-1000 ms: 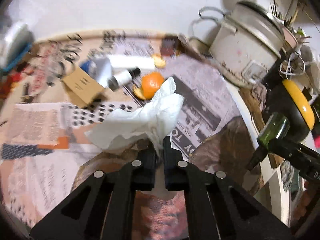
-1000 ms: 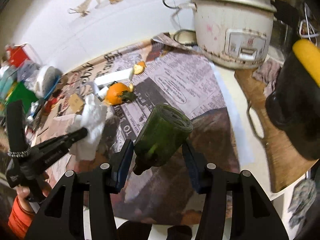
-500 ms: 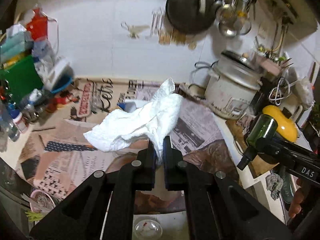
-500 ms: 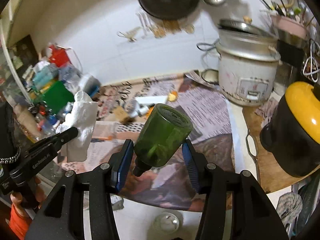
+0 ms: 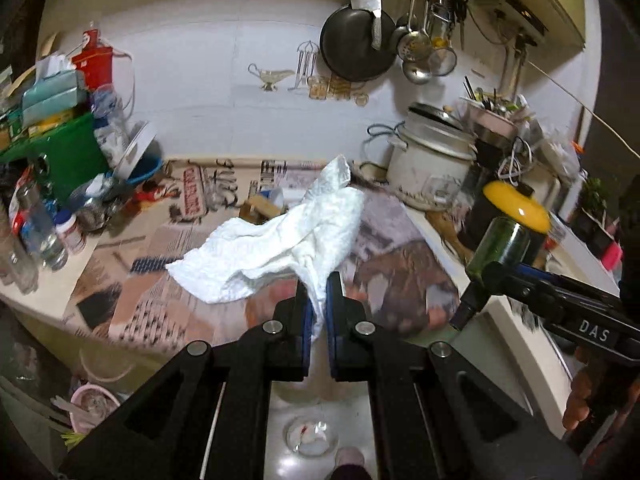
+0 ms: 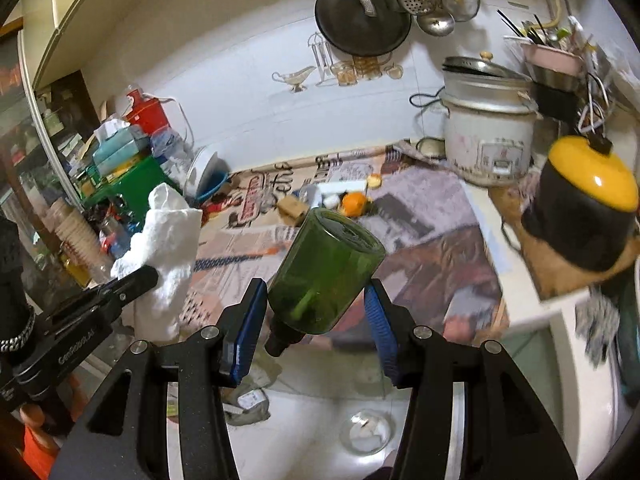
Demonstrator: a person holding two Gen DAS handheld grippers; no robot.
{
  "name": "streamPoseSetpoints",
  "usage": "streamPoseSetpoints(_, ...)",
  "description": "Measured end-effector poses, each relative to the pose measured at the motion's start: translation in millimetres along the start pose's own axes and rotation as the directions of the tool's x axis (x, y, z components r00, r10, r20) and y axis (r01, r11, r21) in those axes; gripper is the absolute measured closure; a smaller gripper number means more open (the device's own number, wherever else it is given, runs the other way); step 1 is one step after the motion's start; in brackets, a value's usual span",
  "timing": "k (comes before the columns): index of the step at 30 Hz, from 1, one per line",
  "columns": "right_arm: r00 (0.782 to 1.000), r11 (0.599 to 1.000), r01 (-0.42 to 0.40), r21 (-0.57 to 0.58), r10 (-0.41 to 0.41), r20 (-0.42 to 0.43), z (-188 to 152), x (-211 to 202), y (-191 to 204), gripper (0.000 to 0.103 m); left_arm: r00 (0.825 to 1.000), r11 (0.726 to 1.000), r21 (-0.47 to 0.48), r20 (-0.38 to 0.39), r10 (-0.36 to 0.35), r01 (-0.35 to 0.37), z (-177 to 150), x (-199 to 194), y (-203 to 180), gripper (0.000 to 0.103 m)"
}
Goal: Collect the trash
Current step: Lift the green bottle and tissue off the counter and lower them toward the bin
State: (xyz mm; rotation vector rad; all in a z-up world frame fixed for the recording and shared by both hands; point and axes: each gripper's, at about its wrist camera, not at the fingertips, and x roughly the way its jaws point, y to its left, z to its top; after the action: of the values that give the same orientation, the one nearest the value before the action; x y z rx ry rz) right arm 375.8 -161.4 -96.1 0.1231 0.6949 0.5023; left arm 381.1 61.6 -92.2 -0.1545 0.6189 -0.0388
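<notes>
My left gripper is shut on a crumpled white paper towel, which hangs in the air in front of the newspaper-covered counter. The same paper towel shows at the left of the right wrist view, pinched by the left gripper. My right gripper is shut on a green glass bottle, neck toward the camera and base pointing away. That green bottle appears at the right of the left wrist view. An orange, a small cardboard box and a white carton lie far back on the counter.
A rice cooker and a black pot with a yellow lid stand at the right. Bottles, a green box and a blue bowl crowd the left end. A pan and ladles hang on the wall. A round glass item lies on the floor below.
Both grippers have pulled back and up from the counter with their loads. The counter's front edge and the floor have come into view; the orange and box look much farther away.
</notes>
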Motion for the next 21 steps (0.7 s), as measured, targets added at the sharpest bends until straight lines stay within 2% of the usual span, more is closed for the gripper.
streamPoseSetpoints(5, 0.999, 1.0, 0.017, 0.018, -0.016, -0.028, -35, -10, 19, 0.056, 0.999, 1.0, -0.004, -0.047, 0.004, -0.004, -38, -22, 11, 0.098)
streamPoseSetpoints(11, 0.995, 0.998, 0.048, 0.032, -0.045, -0.092, -63, -14, 25, 0.056, 0.99, 1.0, -0.011, -0.138, -0.003, 0.001, -73, -22, 15, 0.098)
streamPoseSetpoints(15, 0.989, 0.997, 0.067, 0.033, -0.062, -0.131, -84, -7, 23, 0.056, 0.982, 1.0, -0.028, -0.19, -0.019, 0.014, -98, -4, 14, 0.098)
streamPoseSetpoints(21, 0.97, 0.994, 0.107, 0.017, -0.101, -0.223, -121, 34, -2, 0.056, 0.96, 0.998, -0.056, -0.279, -0.034, 0.02, -144, 45, 10, 0.098)
